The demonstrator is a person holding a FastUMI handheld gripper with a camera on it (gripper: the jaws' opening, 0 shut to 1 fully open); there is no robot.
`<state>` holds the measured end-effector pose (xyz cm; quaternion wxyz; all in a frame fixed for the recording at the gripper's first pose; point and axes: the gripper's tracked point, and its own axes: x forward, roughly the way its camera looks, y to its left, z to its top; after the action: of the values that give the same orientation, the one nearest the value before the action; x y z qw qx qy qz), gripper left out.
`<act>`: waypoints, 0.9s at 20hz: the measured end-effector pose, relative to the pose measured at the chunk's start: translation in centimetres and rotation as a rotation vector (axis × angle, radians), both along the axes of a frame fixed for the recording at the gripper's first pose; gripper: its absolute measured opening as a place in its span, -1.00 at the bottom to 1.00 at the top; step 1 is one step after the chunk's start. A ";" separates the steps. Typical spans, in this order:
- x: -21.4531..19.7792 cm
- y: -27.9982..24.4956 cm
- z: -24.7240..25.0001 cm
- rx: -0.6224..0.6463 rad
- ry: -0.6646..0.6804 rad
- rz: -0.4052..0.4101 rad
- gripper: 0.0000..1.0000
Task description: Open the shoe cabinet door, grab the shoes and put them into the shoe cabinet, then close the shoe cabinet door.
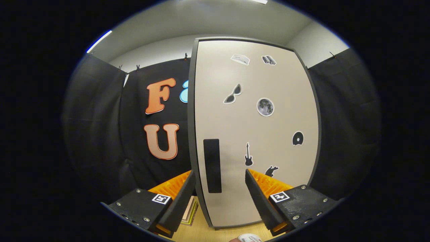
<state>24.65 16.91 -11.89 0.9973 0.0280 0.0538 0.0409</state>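
Approaching shoe cabinet door (255, 134), closed | gripper (220, 188) jaws standing wide, holding nothing | dark upright handle (212, 165) lying just ahead, between fingers, near door's left edge, long axis vertical

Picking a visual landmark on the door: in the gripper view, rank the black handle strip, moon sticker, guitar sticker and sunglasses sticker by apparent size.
1. black handle strip
2. moon sticker
3. guitar sticker and sunglasses sticker: too alike to rank.
The gripper is open.

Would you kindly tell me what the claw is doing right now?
Claw: open, holding nothing; its fingers straddle the left edge of the closed cabinet door, by the dark handle strip.
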 end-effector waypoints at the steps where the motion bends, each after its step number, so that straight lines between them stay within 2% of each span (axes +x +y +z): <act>1: 0.9 0.2 -0.6 -0.001 0.008 0.004 0.80; 6: 4.7 1.2 -3.1 -0.007 0.040 0.016 0.65; 10: 6.2 2.1 -4.2 0.005 0.069 0.033 0.45; 12: 6.2 2.0 -4.6 -0.005 0.072 0.015 0.21; 13: 6.3 2.0 -4.4 -0.013 0.063 0.010 -0.11; 14: 6.3 2.1 -4.4 -0.021 0.060 0.005 -0.27; 18: 6.2 2.2 -4.5 -0.023 0.073 0.005 -0.44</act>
<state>30.84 19.08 -16.41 0.9948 0.0181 0.0907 0.0419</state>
